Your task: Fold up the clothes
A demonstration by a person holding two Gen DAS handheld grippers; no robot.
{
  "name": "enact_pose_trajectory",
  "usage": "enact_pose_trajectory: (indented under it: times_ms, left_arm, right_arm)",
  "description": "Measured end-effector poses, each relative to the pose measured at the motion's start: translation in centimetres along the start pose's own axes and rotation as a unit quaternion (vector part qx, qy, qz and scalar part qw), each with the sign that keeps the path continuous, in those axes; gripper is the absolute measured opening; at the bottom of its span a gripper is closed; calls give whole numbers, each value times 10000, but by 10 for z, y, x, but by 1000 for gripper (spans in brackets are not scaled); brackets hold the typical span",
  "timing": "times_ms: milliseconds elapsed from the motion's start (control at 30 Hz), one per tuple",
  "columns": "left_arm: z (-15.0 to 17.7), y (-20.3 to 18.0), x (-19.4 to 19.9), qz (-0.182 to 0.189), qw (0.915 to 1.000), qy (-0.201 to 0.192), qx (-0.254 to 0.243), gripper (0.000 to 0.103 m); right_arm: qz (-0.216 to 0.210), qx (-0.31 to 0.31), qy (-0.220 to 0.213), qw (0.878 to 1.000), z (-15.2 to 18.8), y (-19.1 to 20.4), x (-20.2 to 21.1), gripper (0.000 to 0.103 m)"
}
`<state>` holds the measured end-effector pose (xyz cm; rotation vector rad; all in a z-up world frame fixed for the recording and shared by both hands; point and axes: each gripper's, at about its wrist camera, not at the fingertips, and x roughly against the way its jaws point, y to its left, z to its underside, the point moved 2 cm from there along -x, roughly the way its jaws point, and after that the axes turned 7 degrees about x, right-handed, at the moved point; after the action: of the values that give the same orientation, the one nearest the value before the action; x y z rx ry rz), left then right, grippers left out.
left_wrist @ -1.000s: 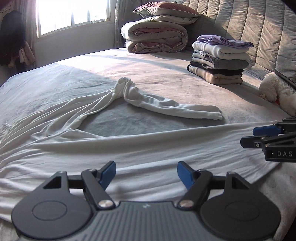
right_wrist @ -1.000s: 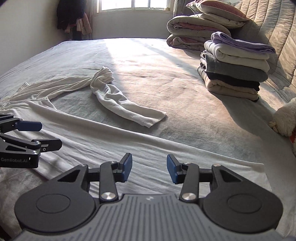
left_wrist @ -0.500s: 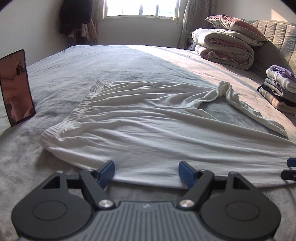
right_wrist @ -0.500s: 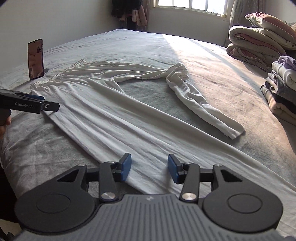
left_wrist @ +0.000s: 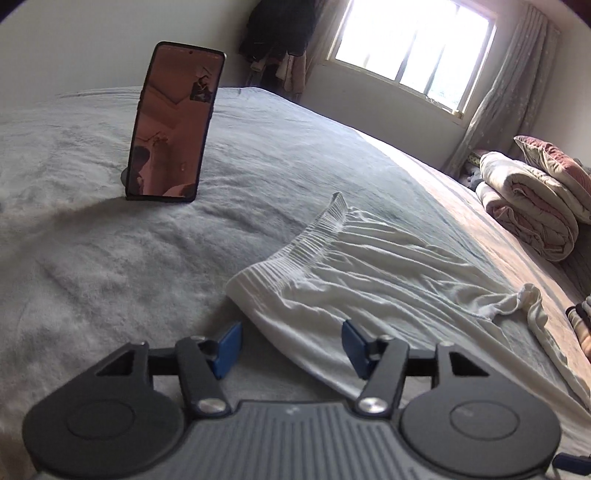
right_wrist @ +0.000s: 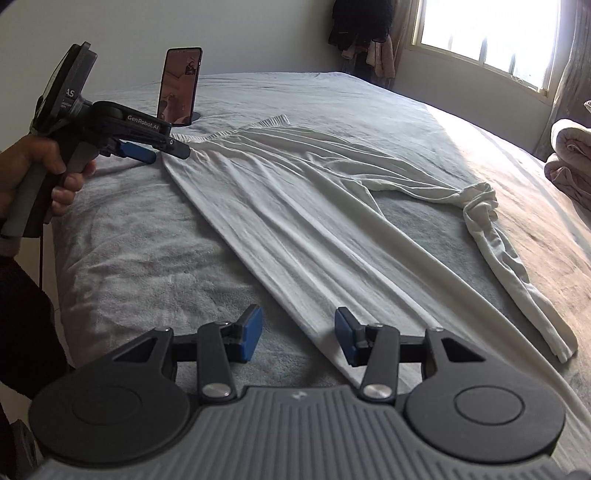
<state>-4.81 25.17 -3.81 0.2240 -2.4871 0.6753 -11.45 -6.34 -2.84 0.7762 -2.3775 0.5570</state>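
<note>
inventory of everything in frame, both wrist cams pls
White pants: 1, white, spread flat across the bed, far leg bent back at a bunched fold.
Bed: 1, grey cover, under everything.
Phone: 1, black, screen lit, propped upright near the waistband end.
Folded quilts: stack, cream and pink, by the window end.
Window: 1, bright, curtain beside it.
Hanging clothes: dark bunch, in the corner.
Left gripper: blue pads, jaws just been closing, apart around the waistband corner.
Right gripper: blue pads, open over the near leg edge.
Hand: 1, holding the left gripper's handle.
</note>
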Motion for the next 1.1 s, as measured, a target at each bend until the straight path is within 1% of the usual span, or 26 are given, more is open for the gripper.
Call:
enact_pose_trajectory:
  times_ms: [33, 67, 100, 133, 200, 267, 467, 500, 567, 600, 667, 700, 733, 767, 800, 833, 867, 900, 933, 1000, 1100]
  left_arm:
    - [-1, 5, -2, -23, 9999, -63, 141, 44]
    - [-2, 10, -4, -46, 9995, -125, 283, 30]
    - [-4, 14, -7, -69, 9989, -188, 424, 15]
    - [-5, 19, -9, -81, 9982, -207, 552, 8]
    - [-7, 23, -8, -63, 9971, -185, 737, 5]
    - [-9, 22, -3, -111, 9969, -229, 742, 4]
    - [-15, 22, 14, -286, 9967, -474, 593, 3]
    - [-15, 23, 13, -361, 9969, -413, 561, 3]
    - [-11, 27, 6, -523, 9973, -170, 483, 3]
    - [-9, 28, 3, -572, 9973, -122, 450, 4]
    - [-6, 24, 3, -629, 9975, -181, 256, 4]
    - [-5, 22, 4, -655, 9975, -198, 148, 7]
    - [-5, 19, 5, -673, 9975, -199, 55, 11]
    - [-5, 18, 7, -668, 9976, -195, 9, 11]
    - [-4, 17, 8, -635, 9978, -181, -4, 16]
    - [-4, 16, 10, -600, 9981, -160, -35, 22]
    - [-4, 14, 11, -566, 9983, -139, -66, 27]
    - [-3, 12, 13, -555, 9983, -132, -135, 36]
    - [-2, 8, 15, -585, 9979, -162, -234, 39]
    - [-1, 1, 21, -667, 9965, -277, -425, 48]
    - [2, -13, 29, -480, 9956, -389, -711, 55]
  right_arm:
    - [18, -3, -21, 10000, 0, 0, -2, 48]
    - [36, -7, -42, 10000, 1, 0, -3, 48]
    - [34, -27, -64, 10000, 1, 0, -5, 41]
    - [25, -28, -60, 10000, 0, 0, -6, 25]
    - [50, 16, -7, 10000, -4, 1, -8, 1]
    - [18, -37, 45, 10000, -8, 2, -6, 1]
    - [-359, -383, 103, 9986, -18, 7, 8, 1]
    - [-416, -376, 101, 9984, -19, 10, 10, 1]
    - [-438, -262, 192, 9985, -16, 17, 6, 1]
    - [-423, -190, 213, 9987, -14, 20, 3, 1]
    - [-374, -42, 216, 9991, -9, 25, -2, 2]
    - [-354, 39, 190, 9992, -8, 27, -3, 4]
    - [-348, 104, 146, 9992, -8, 27, -1, 8]
    - [-319, 133, 116, 9993, -7, 27, 1, 14]
    - [-275, 146, 95, 9995, -6, 26, 2, 20]
    - [-201, 160, 83, 9996, -4, 24, 5, 32]
    - [-110, 173, 76, 9998, -2, 22, 7, 38]
    - [-66, 162, 70, 9998, -1, 19, 9, 46]
    - [-78, 111, 68, 9999, 1, 16, 11, 47]
    - [-51, -26, 61, 10000, 6, 8, 16, 47]
    - [86, -178, 60, 9998, 15, -3, 25, 47]
